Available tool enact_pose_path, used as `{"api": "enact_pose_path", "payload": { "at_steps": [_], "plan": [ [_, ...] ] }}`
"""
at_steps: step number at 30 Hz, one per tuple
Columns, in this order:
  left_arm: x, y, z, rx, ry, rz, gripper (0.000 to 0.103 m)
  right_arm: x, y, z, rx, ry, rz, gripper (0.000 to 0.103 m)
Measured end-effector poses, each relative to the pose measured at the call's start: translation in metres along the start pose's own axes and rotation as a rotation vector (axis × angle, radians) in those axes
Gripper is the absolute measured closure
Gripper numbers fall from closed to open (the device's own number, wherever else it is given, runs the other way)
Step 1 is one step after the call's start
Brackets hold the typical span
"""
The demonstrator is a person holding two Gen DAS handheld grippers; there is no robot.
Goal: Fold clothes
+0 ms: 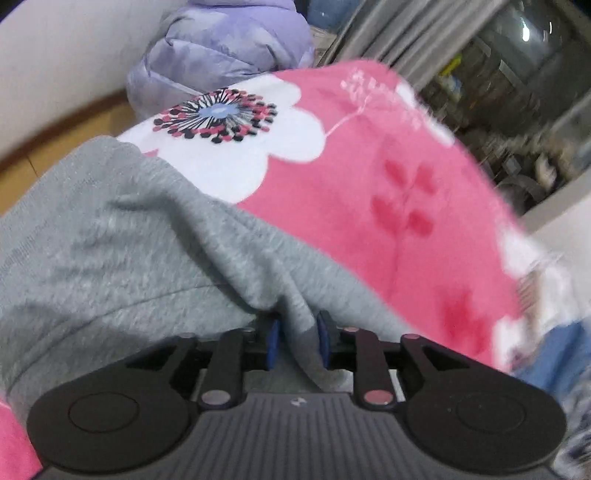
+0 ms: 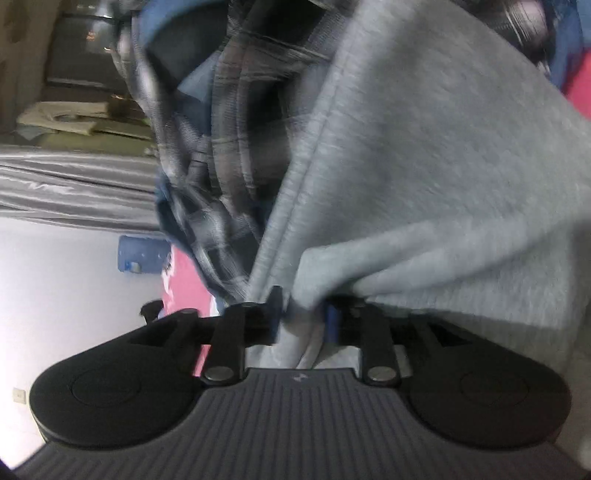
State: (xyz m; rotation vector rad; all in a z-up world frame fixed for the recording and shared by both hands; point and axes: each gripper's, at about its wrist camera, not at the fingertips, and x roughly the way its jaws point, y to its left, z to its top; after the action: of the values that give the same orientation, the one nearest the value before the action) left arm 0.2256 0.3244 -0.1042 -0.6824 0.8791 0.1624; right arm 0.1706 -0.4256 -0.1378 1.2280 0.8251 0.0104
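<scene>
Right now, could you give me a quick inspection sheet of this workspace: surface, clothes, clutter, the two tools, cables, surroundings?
Surface: pink floral bedcover, mostly bare beyond the garment.
Job's things: grey sweatshirt, bunched and part lifted, held at two places.
Clutter: lilac puffer jacket at the far edge of the cover; plaid shirt hanging beside the grey cloth.
Tools: left tool shut on grey fabric; right tool likewise pinching a fold.
Cables: nothing seen.
Surroundings: grey curtain, white wall, wooden floor; images blurred by motion.
</scene>
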Motion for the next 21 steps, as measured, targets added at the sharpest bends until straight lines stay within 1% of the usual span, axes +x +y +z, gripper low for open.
{"api": "enact_pose_path", "payload": {
  "at_steps": [1,2,3,5,6,8,10,11,12,13,14,15,16,18,19,20,21],
  "plan": [
    [0.007,0.005,0.005,-0.026,0.027,-0.015,0.069,-0.004,0.003,-0.001,-0.028,-0.001,0.011,0.058],
    [0.004,0.007,0.005,-0.022,0.008,-0.024,0.066,-0.008,0.006,-0.002,-0.055,-0.003,0.023,0.053],
    [0.003,0.007,0.008,-0.011,-0.008,-0.012,0.066,-0.012,0.009,-0.004,-0.083,-0.004,0.034,0.050],
    [0.011,0.006,0.019,0.003,-0.021,0.019,0.066,-0.019,0.014,-0.005,-0.132,-0.006,0.057,0.049],
    [0.017,0.007,0.024,-0.018,-0.024,0.028,0.066,-0.016,0.014,0.000,-0.121,-0.011,0.067,0.050],
    [0.027,0.009,0.032,-0.059,-0.041,0.051,0.066,-0.009,0.008,0.012,-0.045,-0.047,0.092,0.050],
    [0.023,0.015,0.035,-0.140,-0.067,0.031,0.066,-0.003,-0.002,0.021,0.057,-0.074,0.122,0.048],
    [0.021,0.018,0.037,-0.180,-0.079,0.020,0.066,-0.003,-0.006,0.020,0.090,-0.080,0.137,0.048],
    [0.014,0.021,0.038,-0.192,-0.092,0.008,0.063,-0.003,-0.008,0.018,0.111,-0.085,0.149,0.043],
    [0.008,0.024,0.038,-0.203,-0.104,-0.004,0.062,-0.006,-0.005,0.013,0.078,-0.079,0.149,0.040],
    [-0.002,0.026,0.037,-0.189,-0.110,0.004,0.059,-0.009,-0.002,0.008,0.045,-0.074,0.147,0.038],
    [-0.011,0.029,0.036,-0.175,-0.116,0.012,0.056,-0.014,0.000,0.002,0.015,-0.070,0.139,0.033],
    [-0.020,0.031,0.036,-0.161,-0.122,0.021,0.055,-0.021,0.000,-0.002,0.015,-0.070,0.140,0.029],
    [-0.045,0.039,0.030,-0.135,-0.130,0.022,0.052,-0.035,-0.004,-0.009,0.029,-0.063,0.151,0.026],
    [-0.058,0.044,0.026,-0.125,-0.125,0.019,0.051,-0.039,-0.003,-0.013,0.025,-0.037,0.169,0.026],
    [-0.072,0.049,0.020,-0.111,-0.111,0.029,0.051,-0.041,0.002,-0.019,0.000,0.007,0.192,0.026],
    [-0.084,0.054,0.014,-0.100,-0.105,0.032,0.047,-0.042,0.007,-0.026,-0.032,0.053,0.212,0.026]
  ]
}}
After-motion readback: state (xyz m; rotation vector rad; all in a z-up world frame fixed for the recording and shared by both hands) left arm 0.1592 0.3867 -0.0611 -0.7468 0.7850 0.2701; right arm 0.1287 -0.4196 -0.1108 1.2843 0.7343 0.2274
